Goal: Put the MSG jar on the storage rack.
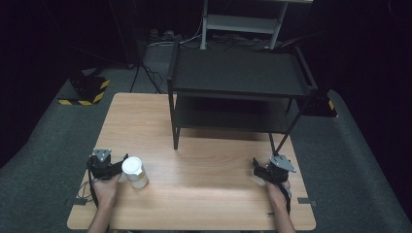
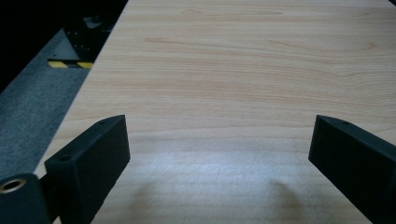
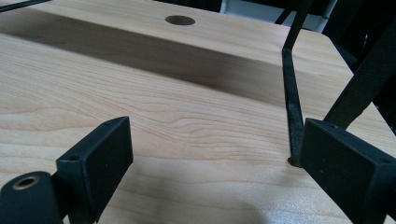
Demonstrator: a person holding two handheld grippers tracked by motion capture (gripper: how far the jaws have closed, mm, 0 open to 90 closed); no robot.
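- White cup (image 1: 134,171): upright near table's (image 1: 209,165) front-left edge; looks light and thin-walled, likely crushable. Best taken mid-body, gently.
- Left gripper (image 2: 219,154): just beside cup, jaws spread wide, holding nothing.
- Right gripper (image 3: 212,161): wide apart, empty, near black shelf's (image 1: 238,77) leg (image 3: 292,112).

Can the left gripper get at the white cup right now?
Probably yes. The cup stands just beside the left gripper on the table; its jaws are open and hold nothing, though it would need to turn toward the cup.
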